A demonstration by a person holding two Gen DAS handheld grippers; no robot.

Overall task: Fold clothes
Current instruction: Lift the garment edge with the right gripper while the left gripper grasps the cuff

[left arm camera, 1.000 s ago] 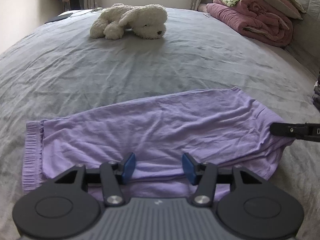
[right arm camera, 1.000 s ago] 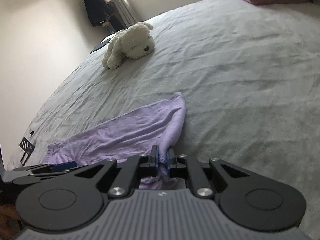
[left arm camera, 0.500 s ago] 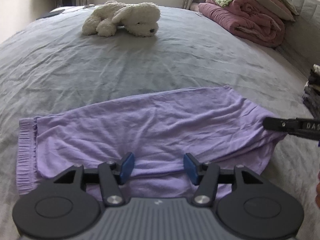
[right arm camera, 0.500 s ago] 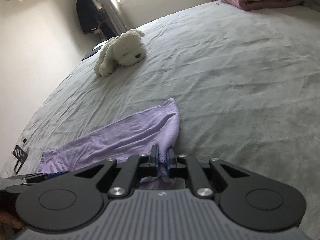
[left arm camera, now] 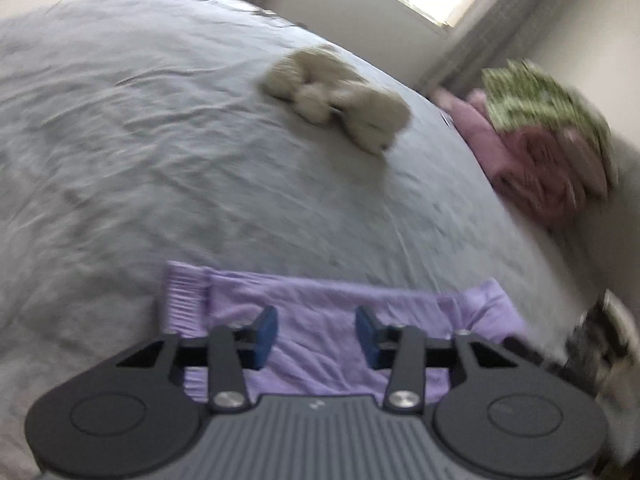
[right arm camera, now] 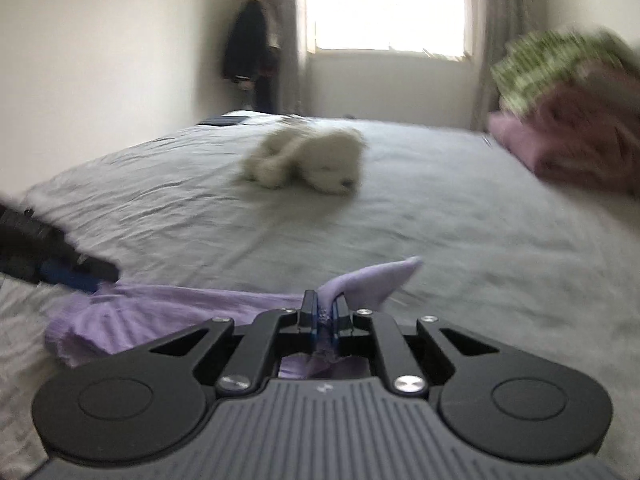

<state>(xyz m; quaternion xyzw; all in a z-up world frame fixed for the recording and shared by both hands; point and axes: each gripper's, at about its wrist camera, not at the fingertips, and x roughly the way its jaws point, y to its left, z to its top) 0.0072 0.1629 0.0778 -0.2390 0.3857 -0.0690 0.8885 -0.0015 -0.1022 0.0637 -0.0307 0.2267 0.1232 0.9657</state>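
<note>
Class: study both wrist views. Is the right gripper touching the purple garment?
Touching. In the right wrist view the right gripper has its jaws shut, with a fold of the purple garment pinched between them.

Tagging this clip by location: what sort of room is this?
Most likely a bedroom: a wide bed under grey bedding, a plush toy dog lying on it, and folded blankets piled beside the curtained window.

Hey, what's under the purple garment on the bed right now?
The purple garment lies on the grey bedsheet, one corner pinched in the right tongs. The sheet shows all around it; whatever is beneath the cloth is covered. The left tongs are open over it.
</note>
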